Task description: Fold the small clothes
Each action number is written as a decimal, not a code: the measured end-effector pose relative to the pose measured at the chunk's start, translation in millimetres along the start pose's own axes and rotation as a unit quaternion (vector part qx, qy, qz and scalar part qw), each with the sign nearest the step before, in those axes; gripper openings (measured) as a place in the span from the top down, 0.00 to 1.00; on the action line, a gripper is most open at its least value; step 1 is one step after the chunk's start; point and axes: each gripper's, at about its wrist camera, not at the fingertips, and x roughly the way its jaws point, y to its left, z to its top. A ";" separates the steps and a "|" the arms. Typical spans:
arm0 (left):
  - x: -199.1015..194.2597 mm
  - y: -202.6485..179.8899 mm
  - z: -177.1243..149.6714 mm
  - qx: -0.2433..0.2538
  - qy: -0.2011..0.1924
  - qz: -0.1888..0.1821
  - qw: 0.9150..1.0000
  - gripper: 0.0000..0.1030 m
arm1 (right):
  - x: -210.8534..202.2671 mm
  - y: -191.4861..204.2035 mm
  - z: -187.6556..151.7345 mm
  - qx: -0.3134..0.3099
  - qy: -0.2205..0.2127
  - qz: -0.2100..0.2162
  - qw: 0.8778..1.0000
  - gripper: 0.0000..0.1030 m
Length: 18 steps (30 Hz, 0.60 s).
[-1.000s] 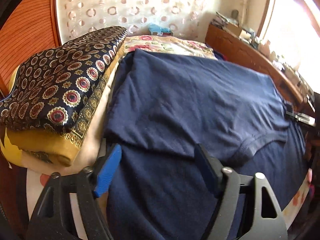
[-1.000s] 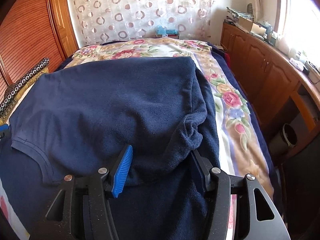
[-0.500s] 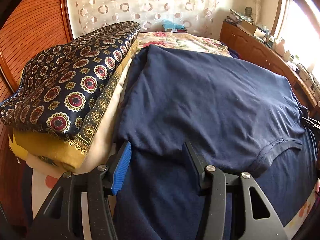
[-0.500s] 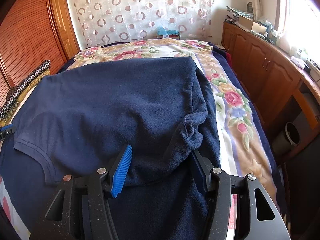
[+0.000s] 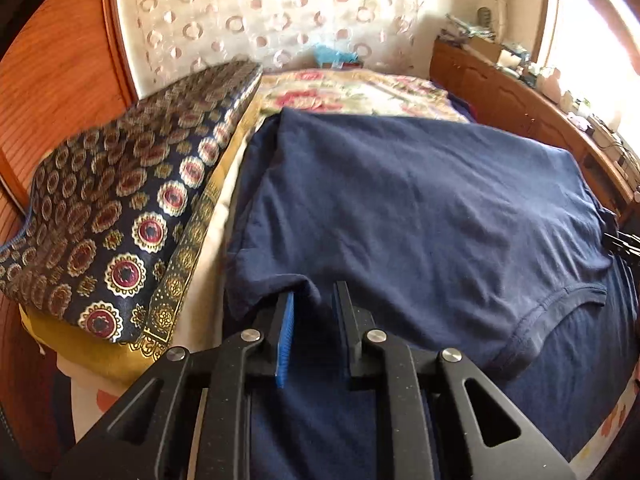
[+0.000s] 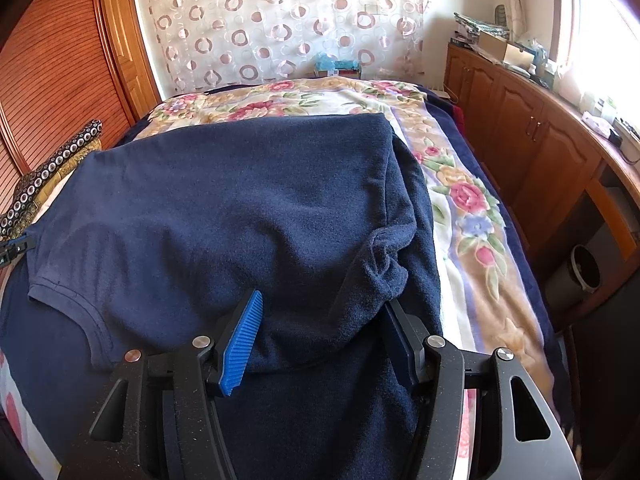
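Left wrist view: the left gripper (image 5: 314,308) has narrowed its jaws since a moment ago and now pinches the shirt (image 5: 400,216) hem. The right gripper (image 6: 324,332), unchanged, gapes wide around bunched cloth at the shirt's other corner. From each gripper the shirt spreads toward 12 o'clock over the bed (image 6: 472,216). A cushion (image 5: 120,216) sits at 10 o'clock; cabinets (image 6: 532,140) at 2, a curtain (image 6: 280,20) beyond.
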 end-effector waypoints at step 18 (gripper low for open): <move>-73.1 -5.0 9.2 0.023 -0.145 -0.022 0.989 0.98 | -56.1 12.3 10.8 -0.025 -0.113 -0.005 0.993 0.97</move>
